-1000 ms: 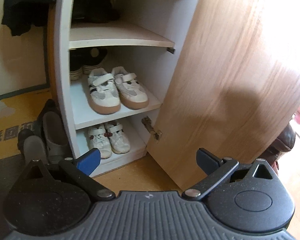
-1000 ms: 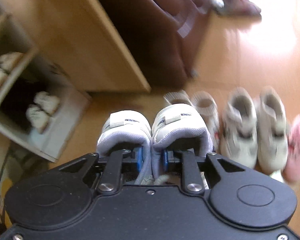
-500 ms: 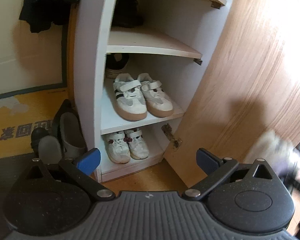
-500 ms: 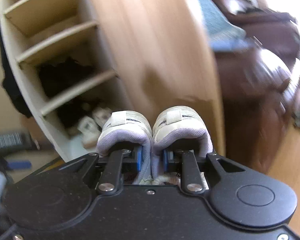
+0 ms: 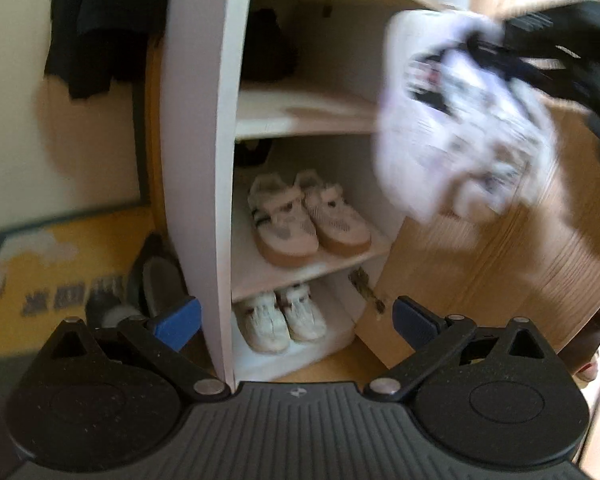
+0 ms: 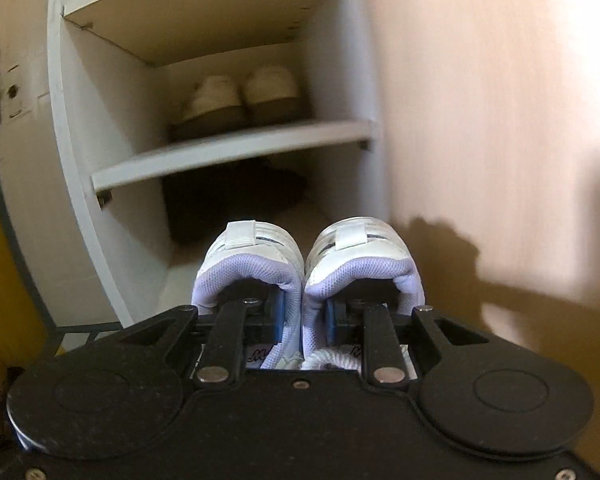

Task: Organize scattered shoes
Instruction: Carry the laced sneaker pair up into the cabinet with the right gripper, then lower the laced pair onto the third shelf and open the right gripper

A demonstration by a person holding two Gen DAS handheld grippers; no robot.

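Observation:
My right gripper (image 6: 302, 316) is shut on a pair of white and lilac sneakers (image 6: 308, 264), pinching their inner heel walls together. It holds them in front of the open white shoe cabinet (image 6: 228, 148), facing a shelf with dark shoes (image 6: 236, 200) at its back. In the left wrist view the same pair (image 5: 460, 120) appears blurred at the upper right, level with the upper shelf (image 5: 304, 116). My left gripper (image 5: 296, 318) is open and empty, low in front of the cabinet's white side panel (image 5: 204, 160).
The cabinet's wooden door (image 5: 520, 248) stands open at the right. White and tan sneakers (image 5: 308, 220) fill the middle shelf, small white sneakers (image 5: 280, 320) the bottom. Beige shoes (image 6: 240, 100) sit on a higher shelf. Dark slippers (image 5: 148, 288) lie on the floor at left.
My right gripper has swung the sneaker pair from the floor up to the cabinet opening. The pair has entered the left wrist view at upper right. The left gripper shifted slightly left.

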